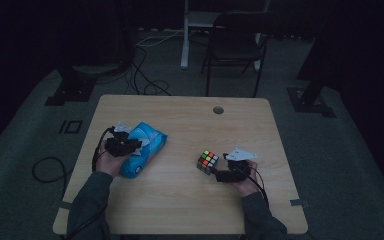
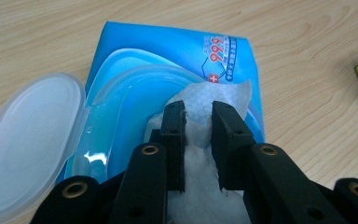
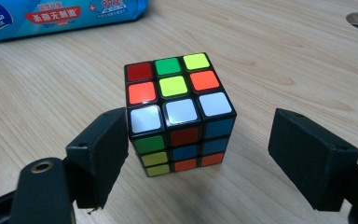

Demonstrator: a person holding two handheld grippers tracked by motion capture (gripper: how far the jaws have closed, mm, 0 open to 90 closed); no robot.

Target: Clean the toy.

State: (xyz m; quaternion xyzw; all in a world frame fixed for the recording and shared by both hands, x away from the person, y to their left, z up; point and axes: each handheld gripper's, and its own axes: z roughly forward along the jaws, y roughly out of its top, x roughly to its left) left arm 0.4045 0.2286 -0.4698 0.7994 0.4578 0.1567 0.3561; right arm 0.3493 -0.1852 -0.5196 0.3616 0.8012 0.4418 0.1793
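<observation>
Blue plastic wet-wipe pack (image 1: pixel 144 147) near tabletop's left edge, lid open. Left gripper (image 2: pixel 198 126) jaws clamped on soft white wipe (image 2: pixel 214 95) poking out; thin, tearable, best pinched low. Right gripper (image 3: pixel 193 158) jaws apart around multicoloured puzzle cube (image 3: pixel 179 109).

We count one blue pack of wet wipes (image 1: pixel 145 147) at centre left of the high view, one puzzle cube (image 1: pixel 207 161) right of centre, two grippers, one table (image 1: pixel 190 200), and one folding chair (image 1: pixel 235 42) at the upper middle.
</observation>
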